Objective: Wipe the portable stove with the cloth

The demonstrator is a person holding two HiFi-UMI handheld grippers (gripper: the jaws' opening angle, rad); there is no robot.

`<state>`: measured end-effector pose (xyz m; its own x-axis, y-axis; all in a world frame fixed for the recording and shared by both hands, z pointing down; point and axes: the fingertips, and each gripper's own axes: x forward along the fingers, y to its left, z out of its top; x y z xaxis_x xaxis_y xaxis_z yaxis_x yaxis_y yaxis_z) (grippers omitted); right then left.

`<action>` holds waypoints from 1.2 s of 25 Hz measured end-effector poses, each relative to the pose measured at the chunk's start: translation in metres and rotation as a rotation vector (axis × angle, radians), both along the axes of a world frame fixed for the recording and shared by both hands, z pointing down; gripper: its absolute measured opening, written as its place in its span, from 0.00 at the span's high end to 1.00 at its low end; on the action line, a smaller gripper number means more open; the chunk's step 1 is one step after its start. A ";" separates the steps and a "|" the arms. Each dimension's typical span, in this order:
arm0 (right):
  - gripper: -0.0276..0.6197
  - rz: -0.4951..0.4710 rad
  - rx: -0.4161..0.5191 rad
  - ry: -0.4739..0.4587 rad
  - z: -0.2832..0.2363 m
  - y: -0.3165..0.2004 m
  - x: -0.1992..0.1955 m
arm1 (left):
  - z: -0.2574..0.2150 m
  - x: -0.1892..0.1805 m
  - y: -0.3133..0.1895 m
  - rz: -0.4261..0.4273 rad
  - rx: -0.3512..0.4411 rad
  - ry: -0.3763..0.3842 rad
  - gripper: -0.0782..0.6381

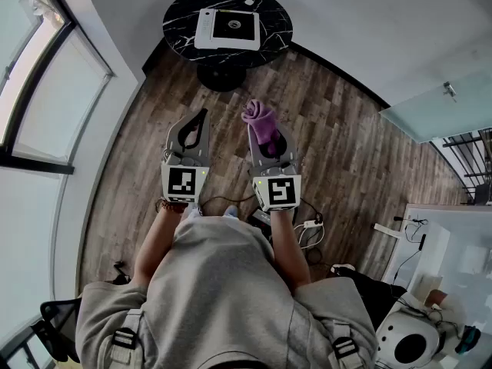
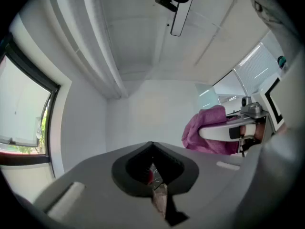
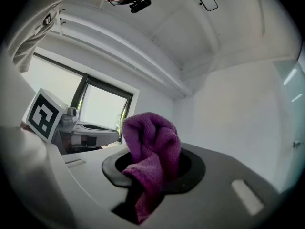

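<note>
The portable stove (image 1: 227,28), white with a black top, lies on a round black marble table (image 1: 178,23) far ahead of both grippers. My right gripper (image 1: 265,134) is shut on a bunched purple cloth (image 1: 257,114), which sticks up out of its jaws (image 3: 152,142). My left gripper (image 1: 201,115) is shut and holds nothing; it is level beside the right one. The left gripper view shows the cloth (image 2: 205,128) in the right gripper (image 2: 229,130) to its right. Both grippers hang over the wooden floor, well short of the table.
Tall windows (image 1: 46,106) line the left wall. Cables and a power strip (image 1: 311,225) lie on the floor by my right side. A white desk (image 1: 453,244) and a round white device (image 1: 411,343) stand at the right.
</note>
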<state>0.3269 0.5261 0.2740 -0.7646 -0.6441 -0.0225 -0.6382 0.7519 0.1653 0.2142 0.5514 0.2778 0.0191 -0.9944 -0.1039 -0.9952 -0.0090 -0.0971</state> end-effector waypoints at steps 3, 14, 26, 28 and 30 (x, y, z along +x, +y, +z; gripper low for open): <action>0.77 -0.033 0.016 0.016 -0.006 0.001 -0.010 | 0.004 -0.007 -0.003 -0.012 -0.022 0.001 0.90; 0.73 -0.043 0.007 0.062 0.008 -0.001 -0.038 | 0.019 -0.048 -0.001 0.025 -0.020 0.022 0.90; 0.73 0.029 -0.035 0.112 0.033 -0.059 -0.022 | 0.062 -0.062 -0.046 0.105 -0.099 0.013 0.90; 0.73 0.032 -0.042 0.107 0.042 -0.085 -0.016 | 0.064 -0.057 -0.067 0.116 -0.105 -0.014 0.90; 0.73 0.030 -0.043 0.091 0.052 -0.115 -0.015 | 0.069 -0.057 -0.092 0.114 -0.127 -0.032 0.90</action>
